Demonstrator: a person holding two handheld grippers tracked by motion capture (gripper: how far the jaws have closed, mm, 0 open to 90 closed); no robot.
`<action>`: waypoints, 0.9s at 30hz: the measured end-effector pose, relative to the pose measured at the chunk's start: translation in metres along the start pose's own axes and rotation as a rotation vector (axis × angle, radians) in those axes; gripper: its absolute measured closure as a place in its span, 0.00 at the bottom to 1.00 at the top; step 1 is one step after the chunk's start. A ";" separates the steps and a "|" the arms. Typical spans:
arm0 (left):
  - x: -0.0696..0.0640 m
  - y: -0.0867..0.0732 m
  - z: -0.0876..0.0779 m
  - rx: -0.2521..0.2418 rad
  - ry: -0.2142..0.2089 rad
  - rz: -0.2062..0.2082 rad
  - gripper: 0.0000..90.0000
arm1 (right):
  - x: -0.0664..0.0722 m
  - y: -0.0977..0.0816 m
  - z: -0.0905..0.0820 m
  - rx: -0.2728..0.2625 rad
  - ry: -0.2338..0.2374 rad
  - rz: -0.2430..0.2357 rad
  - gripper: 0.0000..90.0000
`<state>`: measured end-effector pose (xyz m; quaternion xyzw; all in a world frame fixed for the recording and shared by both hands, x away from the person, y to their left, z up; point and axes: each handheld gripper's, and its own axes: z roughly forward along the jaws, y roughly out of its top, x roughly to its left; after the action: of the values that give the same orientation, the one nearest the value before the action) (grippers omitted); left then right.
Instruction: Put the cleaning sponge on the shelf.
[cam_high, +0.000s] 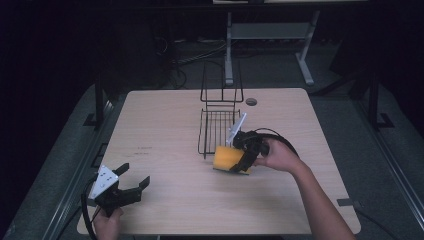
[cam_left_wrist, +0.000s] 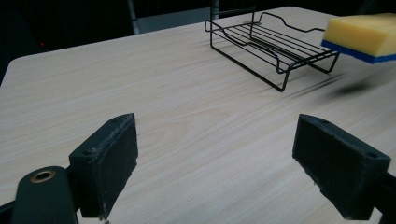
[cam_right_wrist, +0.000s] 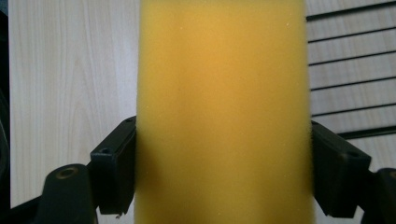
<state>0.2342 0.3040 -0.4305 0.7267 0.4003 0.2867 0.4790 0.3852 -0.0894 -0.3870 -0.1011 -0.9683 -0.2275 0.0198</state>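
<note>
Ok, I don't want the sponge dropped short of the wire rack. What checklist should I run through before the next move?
1. Right gripper shut on the yellow sponge: ok.
2. Sponge squarely between both jaws: ok in the right gripper view.
3. Sponge lifted off the table: ok; its shadow shows below it in the left gripper view.
4. Wire rack tray free of items: ok.
5. Left gripper open, away from the rack: ok.
6. Sponge over the tray: not ok, beside its near corner.

A dim lab or workshop: bare wooden table (cam_high: 165, 130), cables on the floor (cam_high: 192, 55), metal stand legs (cam_high: 305, 62) behind
</note>
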 end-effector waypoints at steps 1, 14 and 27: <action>0.000 0.000 0.000 0.001 0.003 0.002 0.15 | 0.000 0.000 0.000 0.000 0.000 0.000 0.24; 0.003 -0.001 0.001 -0.003 -0.001 -0.015 0.15 | -0.027 0.018 0.008 0.024 0.021 0.025 0.24; 0.003 -0.001 0.001 -0.004 -0.001 -0.015 0.15 | -0.051 0.034 0.011 0.024 0.022 0.032 0.24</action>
<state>0.2362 0.3065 -0.4316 0.7230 0.4047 0.2834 0.4829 0.4425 -0.0646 -0.3861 -0.1137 -0.9689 -0.2168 0.0352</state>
